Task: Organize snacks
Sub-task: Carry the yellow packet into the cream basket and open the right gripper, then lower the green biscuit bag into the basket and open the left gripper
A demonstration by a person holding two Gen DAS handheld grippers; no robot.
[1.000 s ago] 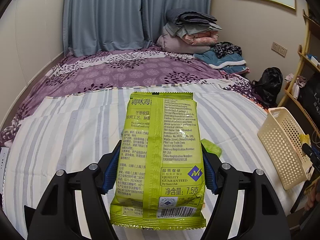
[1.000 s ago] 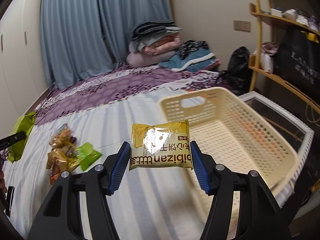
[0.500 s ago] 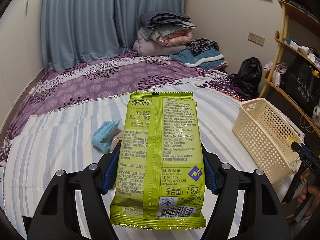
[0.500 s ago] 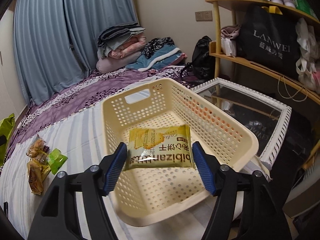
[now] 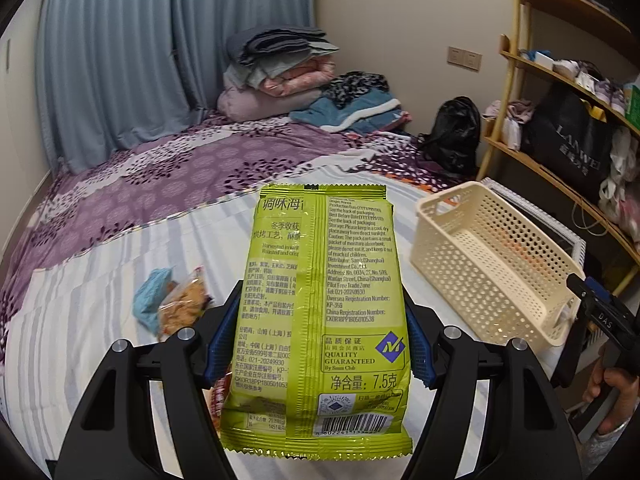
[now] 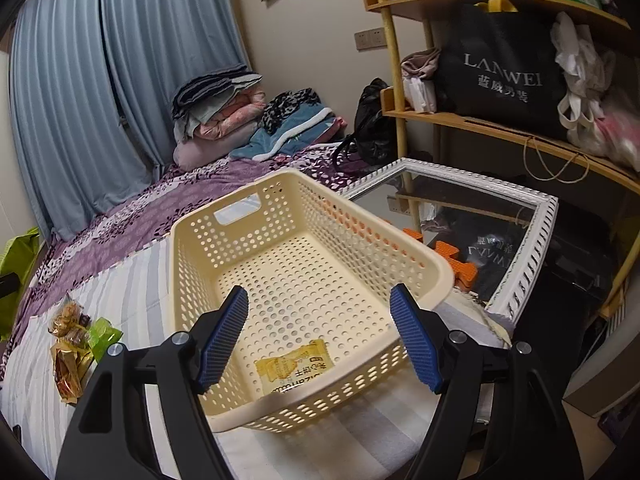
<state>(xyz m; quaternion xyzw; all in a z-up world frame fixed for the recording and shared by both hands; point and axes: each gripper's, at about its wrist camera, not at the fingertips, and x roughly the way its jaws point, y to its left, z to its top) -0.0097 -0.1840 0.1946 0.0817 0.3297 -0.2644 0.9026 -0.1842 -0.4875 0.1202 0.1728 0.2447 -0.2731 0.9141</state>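
green packet [image 5: 320, 320] sits upright between the pads of the left gripper [image 5: 316, 340], clamped at its sides about mid-height, printed back toward the camera. it is up in the air over the striped sheet [image 5: 80, 320], well apart from the basket [image 5: 492, 264], which lies ahead and to the right at the bed's edge.

yellow packet [image 6: 294, 366] lies flat on the basket floor, near the front wall. a few loose snacks [image 6: 76, 344] rest on the sheet left of the basket.

risks, as judged:
- packet is thin and slick, held only by side pressure; a quick swing toward the basket could let it slide down or twist out between the pads.
- tall packet sticks up past the fingers; a release too low or too early could catch the basket rim and tip it onto the sheet.
- basket sits close to the mattress edge, beside the mirror [image 6: 480, 216]; a knock on its rim could push it off.
- both grippers near the same basket: possible clash.

pose: right gripper [image 6: 320, 332] hangs over the near end of the basket, jaws spread wide, nothing between them, tilted down at the basket floor. left gripper roughly level, pointed across the bed.
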